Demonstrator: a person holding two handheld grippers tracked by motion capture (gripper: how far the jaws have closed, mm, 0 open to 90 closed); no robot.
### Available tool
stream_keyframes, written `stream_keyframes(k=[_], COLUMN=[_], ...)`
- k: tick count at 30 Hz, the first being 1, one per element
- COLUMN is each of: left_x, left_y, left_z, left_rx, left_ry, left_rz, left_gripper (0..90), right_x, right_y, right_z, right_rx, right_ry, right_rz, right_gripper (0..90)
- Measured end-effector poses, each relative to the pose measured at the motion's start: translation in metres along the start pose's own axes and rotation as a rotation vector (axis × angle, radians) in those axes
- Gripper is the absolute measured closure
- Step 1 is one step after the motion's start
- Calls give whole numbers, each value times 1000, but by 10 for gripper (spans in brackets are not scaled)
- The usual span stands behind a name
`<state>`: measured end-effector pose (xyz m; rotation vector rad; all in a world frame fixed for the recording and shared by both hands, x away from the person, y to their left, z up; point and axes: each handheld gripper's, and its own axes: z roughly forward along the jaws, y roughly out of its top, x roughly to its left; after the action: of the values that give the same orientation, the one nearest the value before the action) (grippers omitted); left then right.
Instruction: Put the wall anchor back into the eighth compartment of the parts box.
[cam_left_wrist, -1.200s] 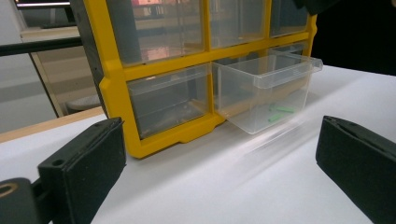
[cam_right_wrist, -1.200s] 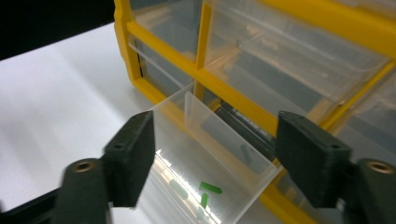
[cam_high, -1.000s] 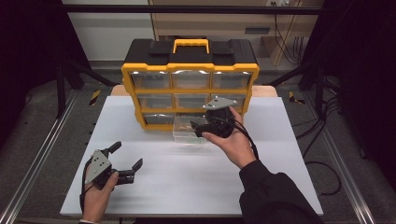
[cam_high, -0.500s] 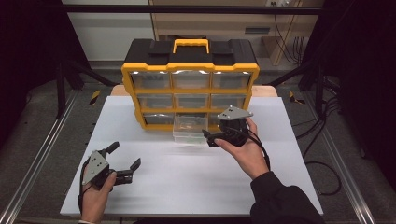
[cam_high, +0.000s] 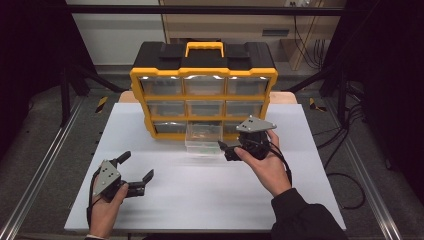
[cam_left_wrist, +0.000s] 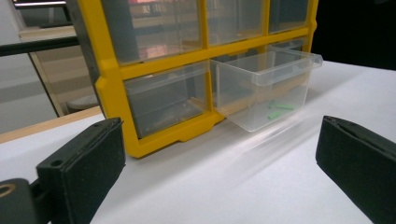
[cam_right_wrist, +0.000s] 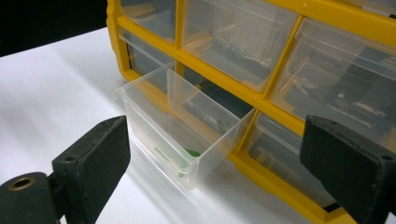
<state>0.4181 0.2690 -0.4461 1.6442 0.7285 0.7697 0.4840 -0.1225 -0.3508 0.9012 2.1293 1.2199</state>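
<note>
Just right of the pulled-out clear drawer (cam_high: 203, 141), the right gripper (cam_high: 229, 150) is hovering in the person's right hand (cam_high: 270, 167), its jaws standing wide apart with nothing between them; they have just been opening wider, and the drawer is sitting ahead of them rather than in their grasp. Seen along those two black jaws in the right gripper view, the drawer (cam_right_wrist: 184, 128) is lying slightly left of the gap, its near corner pointing toward the camera and small green pieces (cam_right_wrist: 189, 153) resting on its bottom. It is sticking out from the bottom row's middle slot of the yellow and black organizer (cam_high: 204, 95), its back end still inside the frame and its front resting over the white tabletop (cam_high: 200, 200).

Well apart from all this, toward the near left corner of the table, the left gripper (cam_high: 136, 172) is sitting low in the person's left hand (cam_high: 105, 205), its jaws likewise spread wide and gripping nothing. Looking along it, the same drawer (cam_left_wrist: 266, 88) is showing far ahead, with the green pieces (cam_left_wrist: 279, 109) visible through its clear wall, and the organizer's yellow frame (cam_left_wrist: 116, 100) is rising beside it. Other clear drawers are sitting closed in the organizer's rows, and a yellow carrying handle (cam_high: 204, 48) is lying on its black top.
</note>
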Motion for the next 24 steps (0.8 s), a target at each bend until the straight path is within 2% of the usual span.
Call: stream_keyframes(k=[3, 11, 14, 24], left_x=[-2, 1, 0, 0], left_y=[1, 0, 0, 1], left_z=[-1, -2, -2, -2], left_rx=[0, -5, -2, -3], left_ry=[-2, 7, 8, 9], left_rz=[10, -4, 2, 0], left_gripper=[8, 8, 8, 9], right_x=[-1, -7, -9, -17], right_y=[-5, -21, -23, -29], right_z=[-2, -11, -15, -21], right_rx=[3, -27, -36, -45], right_ry=[-13, -40, -46, -62], right_rz=[14, 44, 32, 43], right_gripper=[90, 97, 97, 98])
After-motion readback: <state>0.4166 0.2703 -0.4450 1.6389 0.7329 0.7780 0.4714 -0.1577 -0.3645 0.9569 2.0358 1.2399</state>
